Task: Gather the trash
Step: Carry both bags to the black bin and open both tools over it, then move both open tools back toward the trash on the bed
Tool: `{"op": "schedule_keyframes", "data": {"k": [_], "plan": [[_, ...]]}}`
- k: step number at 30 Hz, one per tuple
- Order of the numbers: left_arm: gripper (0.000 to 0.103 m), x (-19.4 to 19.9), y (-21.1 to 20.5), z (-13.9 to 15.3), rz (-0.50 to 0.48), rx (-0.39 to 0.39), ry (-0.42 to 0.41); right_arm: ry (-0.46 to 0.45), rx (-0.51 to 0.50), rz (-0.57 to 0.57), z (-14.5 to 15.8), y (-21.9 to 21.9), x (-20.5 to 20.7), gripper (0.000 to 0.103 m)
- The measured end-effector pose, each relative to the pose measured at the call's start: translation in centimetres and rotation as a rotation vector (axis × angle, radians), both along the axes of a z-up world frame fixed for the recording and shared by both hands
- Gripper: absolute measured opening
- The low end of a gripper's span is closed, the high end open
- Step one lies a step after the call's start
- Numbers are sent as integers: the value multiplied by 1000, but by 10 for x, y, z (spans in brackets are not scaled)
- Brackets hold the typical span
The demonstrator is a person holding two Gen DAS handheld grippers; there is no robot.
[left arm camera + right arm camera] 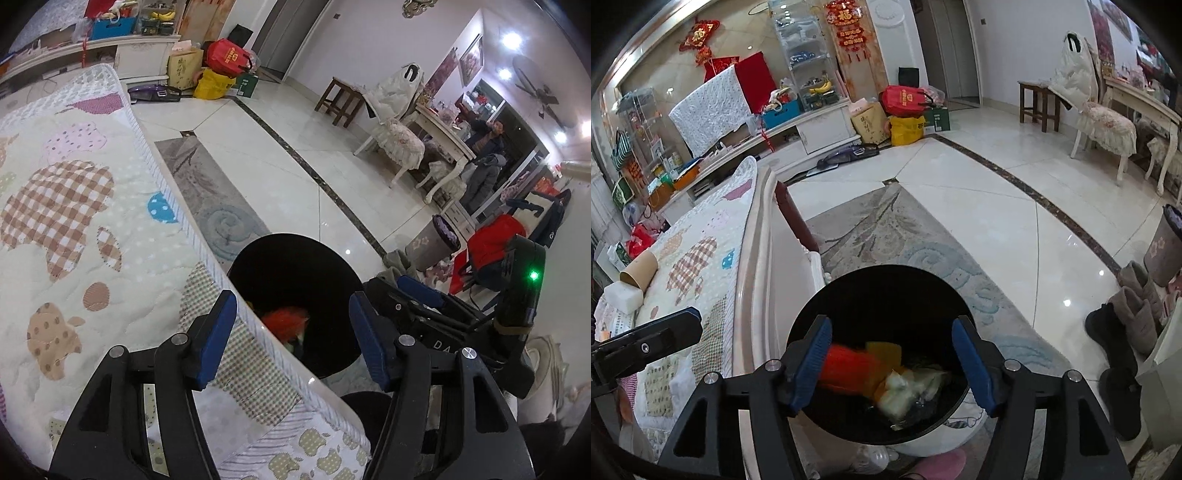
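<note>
Two grippers up over a black bin (882, 295) on the floor, close beside the table (110, 229) with its quilted apple cover. Down inside the bin: red trash (849, 369), blurred, an orange piece (884, 350) and a pale crumpled lump (908, 387), all lying loose. Seen from the left wrist as a red-orange blur (284, 321) deep in the dark bin, partly hidden by the table edge.

Right gripper (892, 365) right above the bin mouth, blue pads spread apart, not pressing on anything; red trash just by the left pad, cannot tell if touching. Left gripper (295, 339) spread wide too, nothing pinched, one pad over the table edge and the other over the bin rim. Part of the right gripper showing beside it, with a green light (533, 275) glowing.

Farther off on the table, a paper cup (639, 273) lying on its side next to a white block (624, 297). Grey rug (923, 240) under the bin. Dark boots (1115, 339) at the right, a grey bin (432, 240) beyond. Bags red (905, 98) and yellow (905, 129) by the far wall, a chair (1104, 125) and a brown stool (1038, 103) across the shiny floor.
</note>
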State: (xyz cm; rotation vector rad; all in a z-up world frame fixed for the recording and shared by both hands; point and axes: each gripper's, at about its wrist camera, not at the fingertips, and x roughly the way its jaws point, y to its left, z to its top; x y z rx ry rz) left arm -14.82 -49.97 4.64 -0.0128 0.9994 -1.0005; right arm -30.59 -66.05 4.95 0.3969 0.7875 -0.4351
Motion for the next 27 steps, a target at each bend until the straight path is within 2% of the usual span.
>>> {"op": "schedule_keyframes", "data": {"k": [14, 27], "plan": [[62, -13, 26, 10, 79, 55, -106, 14, 3, 53, 3, 24, 6, 66], [62, -22, 76, 23, 188, 117, -190, -6, 4, 142, 16, 70, 27, 67]]}}
